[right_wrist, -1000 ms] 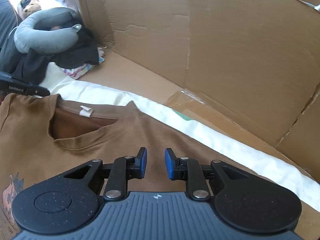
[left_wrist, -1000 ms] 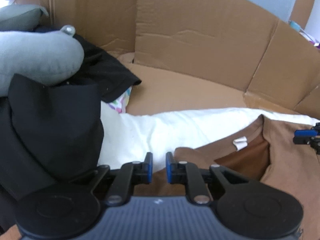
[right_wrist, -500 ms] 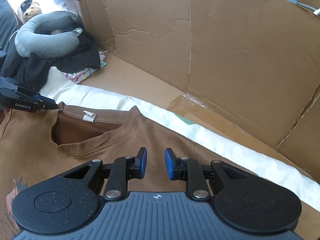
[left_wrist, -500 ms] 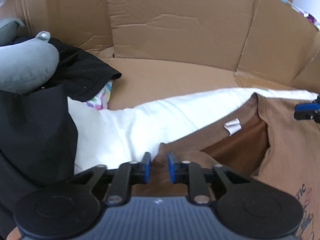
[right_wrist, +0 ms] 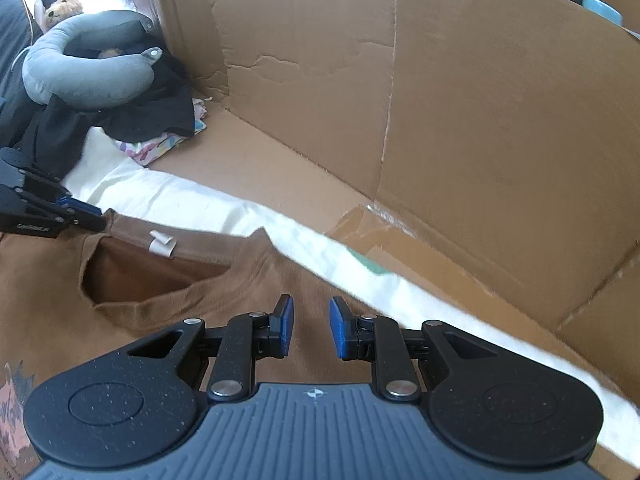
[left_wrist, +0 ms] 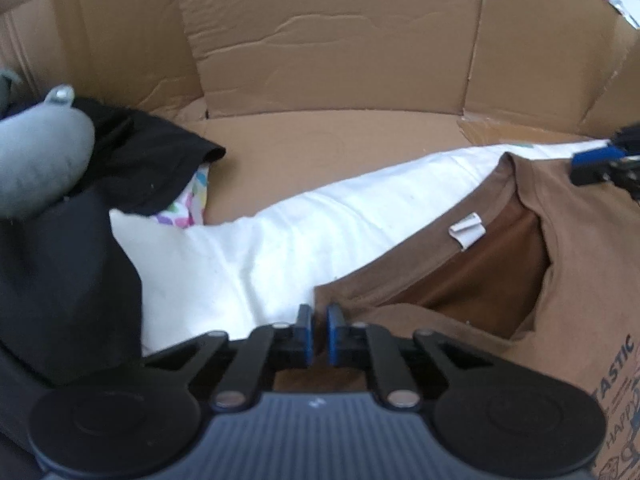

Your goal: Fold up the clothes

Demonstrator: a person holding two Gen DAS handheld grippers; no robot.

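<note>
Bright daylight from upper left, slight blur, fisheye bending at edges

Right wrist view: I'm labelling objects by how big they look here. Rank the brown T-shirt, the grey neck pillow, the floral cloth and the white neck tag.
1. brown T-shirt
2. grey neck pillow, though it lies farther off, so it looks smaller than it is
3. floral cloth, mostly hidden under dark clothes
4. white neck tag

The brown T-shirt (right_wrist: 280,276) is soft matt cotton-like cloth, the walls (right_wrist: 480,120) creased corrugated cardboard (matt, rough-edged), and the white sheet (left_wrist: 248,248) smooth cloth.
</note>
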